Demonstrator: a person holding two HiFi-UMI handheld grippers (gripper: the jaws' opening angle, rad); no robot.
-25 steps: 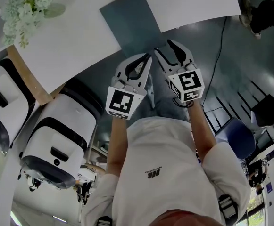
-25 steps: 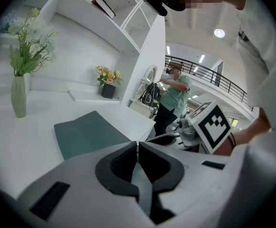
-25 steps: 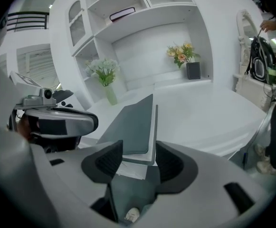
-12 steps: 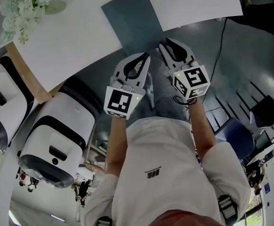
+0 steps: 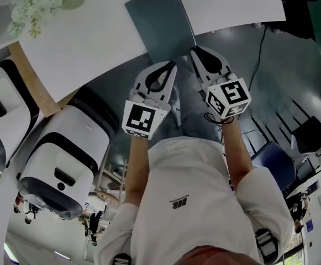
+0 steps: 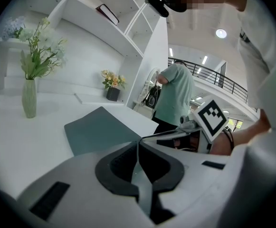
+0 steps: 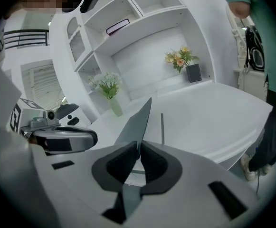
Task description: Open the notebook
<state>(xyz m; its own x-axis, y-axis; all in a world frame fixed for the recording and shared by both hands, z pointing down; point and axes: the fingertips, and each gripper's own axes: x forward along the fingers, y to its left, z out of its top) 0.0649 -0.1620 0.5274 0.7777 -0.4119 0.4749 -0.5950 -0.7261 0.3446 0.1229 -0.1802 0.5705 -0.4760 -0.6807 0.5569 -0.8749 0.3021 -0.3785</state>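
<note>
A dark teal notebook (image 5: 163, 24) lies on the white table (image 5: 83, 48), its near corner over the table's edge. My right gripper (image 5: 193, 51) is at that near edge; its jaws have just been closing and now pinch the cover (image 7: 138, 122), which stands up tilted from between them in the right gripper view. My left gripper (image 5: 173, 65) sits beside it on the left, shut (image 6: 138, 144), with a thin strip of the notebook (image 6: 97, 129) running between its pads. From the left gripper view the right gripper (image 6: 195, 125) shows at right.
A bunch of pale flowers (image 5: 36, 1) stands at the table's far left, seen in a vase (image 6: 29, 99). Two white rounded machines (image 5: 66, 159) stand on the floor at left. A person in a green shirt (image 6: 176, 94) stands beyond the table. White shelves rise behind.
The right gripper's jaws went from wide apart to closed on the notebook's near edge. The left gripper stayed where it was.
</note>
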